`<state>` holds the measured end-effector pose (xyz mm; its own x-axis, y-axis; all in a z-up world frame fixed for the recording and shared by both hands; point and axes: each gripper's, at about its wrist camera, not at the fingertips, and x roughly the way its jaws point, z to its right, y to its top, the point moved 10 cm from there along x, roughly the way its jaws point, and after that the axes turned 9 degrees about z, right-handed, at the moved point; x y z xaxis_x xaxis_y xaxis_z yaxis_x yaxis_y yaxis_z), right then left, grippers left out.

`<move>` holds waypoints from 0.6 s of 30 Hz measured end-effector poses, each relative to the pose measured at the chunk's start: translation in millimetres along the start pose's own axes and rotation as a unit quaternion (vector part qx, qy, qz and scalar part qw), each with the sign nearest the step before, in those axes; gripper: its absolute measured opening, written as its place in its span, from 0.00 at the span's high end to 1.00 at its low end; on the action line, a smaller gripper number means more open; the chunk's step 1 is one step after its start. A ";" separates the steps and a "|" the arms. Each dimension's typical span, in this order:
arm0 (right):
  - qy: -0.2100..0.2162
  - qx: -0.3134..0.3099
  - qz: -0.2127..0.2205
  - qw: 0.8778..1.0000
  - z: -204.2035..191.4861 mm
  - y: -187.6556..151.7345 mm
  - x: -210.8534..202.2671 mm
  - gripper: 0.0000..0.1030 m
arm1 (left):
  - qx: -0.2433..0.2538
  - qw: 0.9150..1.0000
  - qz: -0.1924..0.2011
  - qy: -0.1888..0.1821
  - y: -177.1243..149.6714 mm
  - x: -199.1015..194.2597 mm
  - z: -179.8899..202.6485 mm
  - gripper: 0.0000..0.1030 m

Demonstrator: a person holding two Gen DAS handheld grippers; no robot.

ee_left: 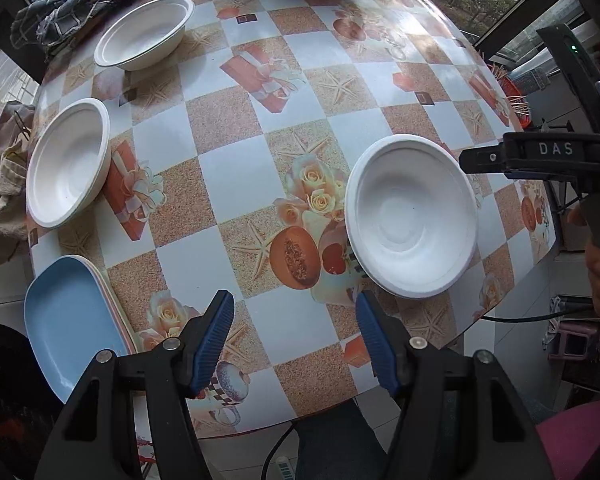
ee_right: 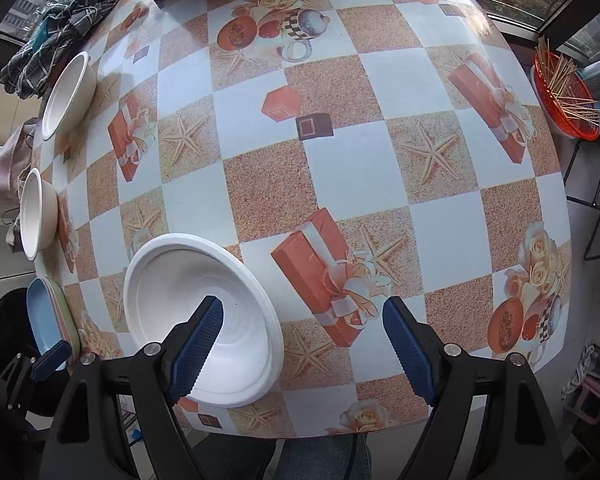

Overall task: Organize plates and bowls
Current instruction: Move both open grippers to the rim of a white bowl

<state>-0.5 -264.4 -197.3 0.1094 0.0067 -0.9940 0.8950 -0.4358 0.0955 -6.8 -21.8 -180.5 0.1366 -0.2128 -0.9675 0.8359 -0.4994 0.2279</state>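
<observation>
Both claws spread wide, gripping nothing. Left claw (ee_left: 294, 334) hovering over the near edge of the counter (ee_left: 236, 168), close to the rim of the near white bowl (ee_left: 412, 216) off its right finger. Right claw (ee_right: 302, 344) poised above that same near white bowl (ee_right: 204, 320), left fingertip (ee_right: 204, 328) over the bowl's hollow, right fingertip over bare checked cloth; contact with the bowl impossible to tell. Two more white bowls along the counter's left side: middle bowl (ee_left: 68, 162) and far bowl (ee_left: 144, 34), well apart from each other. Blue plate (ee_left: 72, 324) topping a small stack at the near left corner. Crumpled checked cloth (ee_left: 84, 0) beyond the far bowl; orange basket (ee_right: 564, 96) of sticks off the right edge.
</observation>
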 end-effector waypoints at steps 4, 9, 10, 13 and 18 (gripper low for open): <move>0.018 -0.027 0.007 0.999 -33.6 16.2 -8.6 0.19 | -0.029 0.999 0.021 0.022 19.1 -8.1 -27.3 0.35; 0.042 -0.069 0.009 0.997 -92.9 29.6 -7.8 0.19 | -0.084 0.994 0.044 0.056 39.4 -22.4 -85.9 0.35; 0.046 -0.077 0.008 0.996 -104.9 32.5 -6.9 0.19 | -0.095 0.992 0.048 0.066 43.4 -24.7 -99.9 0.35; 0.053 -0.099 0.001 0.994 -147.9 32.2 7.6 0.19 | -0.128 0.985 0.052 0.099 53.9 -26.7 -144.2 0.35; 0.065 -0.114 -0.009 0.991 -203.7 42.6 25.7 0.19 | -0.178 0.973 0.049 0.135 66.0 -23.7 -211.8 0.35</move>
<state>128.4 -99.4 -207.9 0.1342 0.1345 -0.9818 0.9701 -0.2200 0.1025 157.8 128.2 -165.7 0.3203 0.0081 -0.9473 0.9362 -0.1553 0.3153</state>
